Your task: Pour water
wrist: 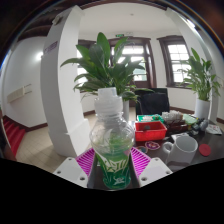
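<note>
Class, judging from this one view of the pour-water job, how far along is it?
Done: the gripper is shut on the clear bottle, held upright with its white cap on. In hand: carrying it before the desk. Left: uncapping and pouring; the white cup beyond the gripper may be the target.

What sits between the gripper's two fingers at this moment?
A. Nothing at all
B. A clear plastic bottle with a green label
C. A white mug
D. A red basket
B: a clear plastic bottle with a green label stands upright between the pink-padded fingers of the gripper, which close against its sides; the white mug and red basket lie beyond, on the table.
</note>
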